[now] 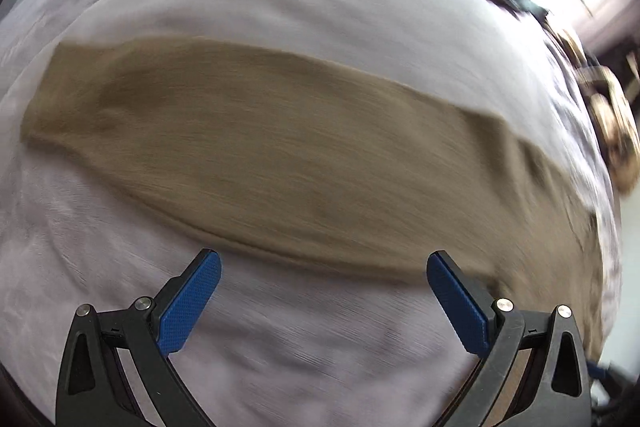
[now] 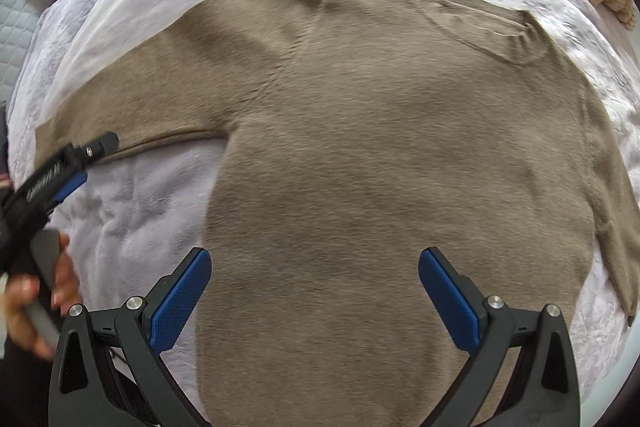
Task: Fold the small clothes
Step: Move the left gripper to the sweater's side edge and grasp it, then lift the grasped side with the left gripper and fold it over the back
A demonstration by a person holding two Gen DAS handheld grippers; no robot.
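Tan sweater [image 2: 400,167] spread flat on pale lavender bedding [image 2: 132,211].
Left gripper [image 1: 324,303] and right gripper [image 2: 316,299] both spread wide, empty; left view motion-blurred, room beyond unreadable.

Your left gripper [image 1: 324,267] has its jaws spread wide w/ nothing between the blue pads [image 1: 188,307], and that view is motion-blurred. Your right gripper [image 2: 315,263] is likewise wide apart, pads bare, holding nothing. In the right wrist view your left hand [image 2: 38,299] wraps the grey handle of the left tool at the frame's left edge, fingers curled round it.
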